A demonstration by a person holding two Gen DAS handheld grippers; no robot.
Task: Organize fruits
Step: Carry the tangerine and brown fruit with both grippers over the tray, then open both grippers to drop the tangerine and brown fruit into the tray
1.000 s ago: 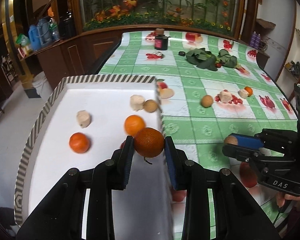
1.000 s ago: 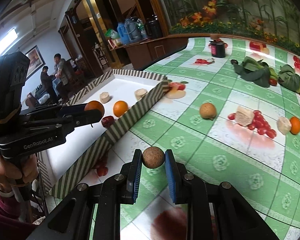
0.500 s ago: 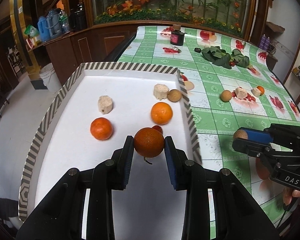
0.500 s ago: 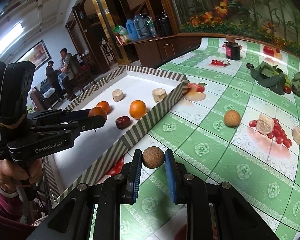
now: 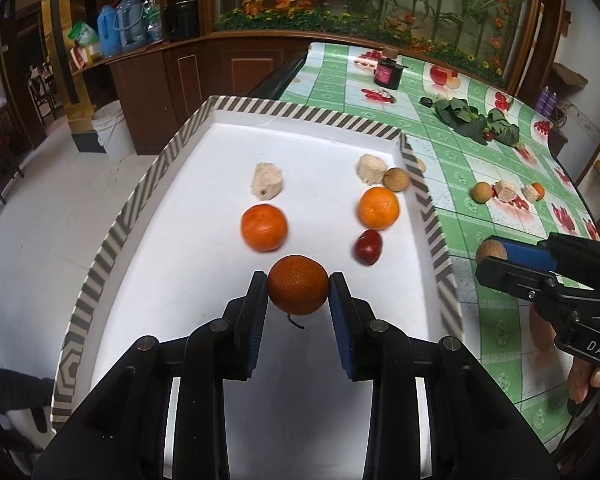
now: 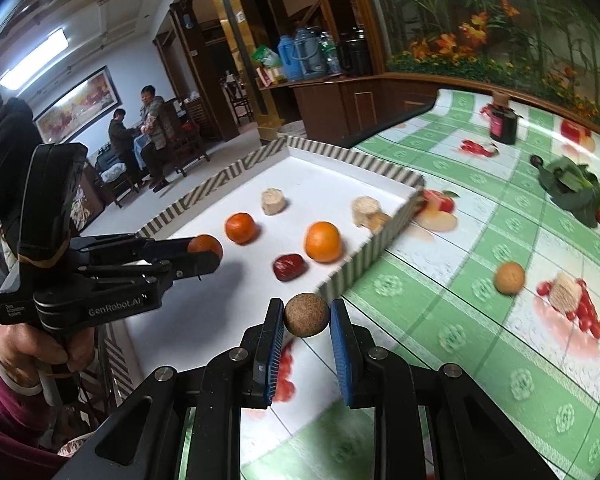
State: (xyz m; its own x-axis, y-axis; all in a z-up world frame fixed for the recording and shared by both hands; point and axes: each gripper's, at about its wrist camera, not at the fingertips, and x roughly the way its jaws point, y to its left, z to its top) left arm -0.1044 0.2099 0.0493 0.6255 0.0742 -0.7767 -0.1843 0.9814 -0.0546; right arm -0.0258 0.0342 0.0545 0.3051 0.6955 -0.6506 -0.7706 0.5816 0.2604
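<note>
My left gripper (image 5: 298,280) clamps dark orange round fruit (image 5: 298,285) above white striped-rim tray (image 5: 428,216) | right gripper (image 6: 306,314) pinches small brown ball-like fruit (image 6: 306,314) over green checked bench (image 6: 480,320), tray just left | risk: round fruits roll from pads, scatter tray pieces ahead.

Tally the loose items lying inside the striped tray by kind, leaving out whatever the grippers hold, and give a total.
Oranges: 2
Pale beige chunks: 2
Red date: 1
Small brown round fruit: 1
Total: 6
</note>
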